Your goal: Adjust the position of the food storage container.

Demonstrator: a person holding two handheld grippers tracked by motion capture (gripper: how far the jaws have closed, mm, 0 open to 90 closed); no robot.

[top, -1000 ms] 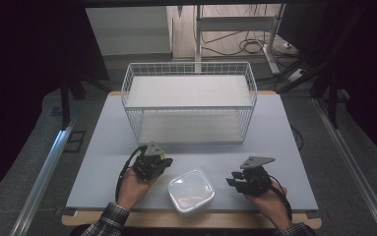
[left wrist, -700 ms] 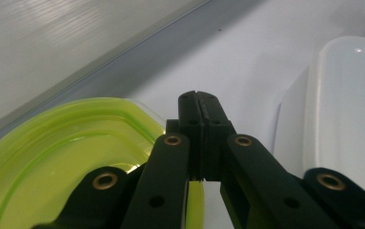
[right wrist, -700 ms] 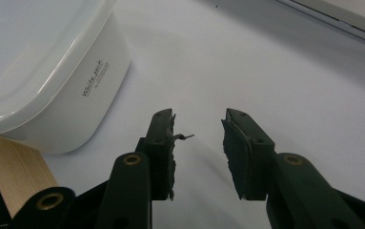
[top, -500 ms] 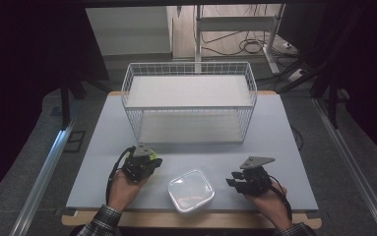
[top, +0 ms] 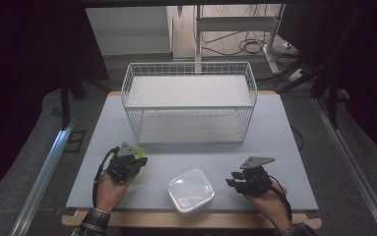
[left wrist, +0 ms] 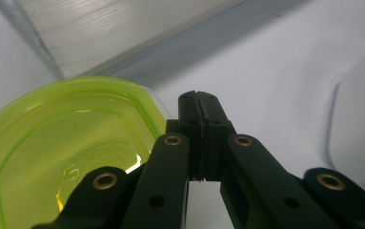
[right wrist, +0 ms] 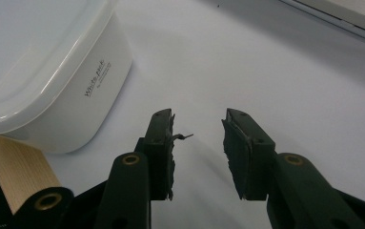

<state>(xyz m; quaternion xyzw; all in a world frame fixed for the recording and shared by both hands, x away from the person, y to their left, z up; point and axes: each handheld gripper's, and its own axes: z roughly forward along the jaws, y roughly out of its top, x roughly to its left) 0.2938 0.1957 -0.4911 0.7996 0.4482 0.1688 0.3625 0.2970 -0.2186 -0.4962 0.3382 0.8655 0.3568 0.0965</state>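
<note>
- Left hand-held gripper (top: 136, 162): at 8 o'clock on the table (top: 284, 147), jaws fully closed, tips pressed together in its own view (left wrist: 200, 102), nothing between them.
- Green lid (top: 137, 149): translucent yellow-green, flat on the table just beside the closed jaws; seen at 9 o'clock of the tips in the left gripper view (left wrist: 61, 143); touching the jaws or not, cannot tell.
- Right hand-held gripper (top: 231, 180): at 5 o'clock on the table, jaws parted with a clear gap (right wrist: 198, 129), empty, pointing towards the container.
- White container (top: 191, 190): at 6 o'clock near the front edge, clear lid on, between the two hands; at 10 o'clock of the right jaws (right wrist: 51, 71), apart from them.
- Wire basket (top: 188, 73): at 12 o'clock, far side of the table, well apart from both grippers.
</note>
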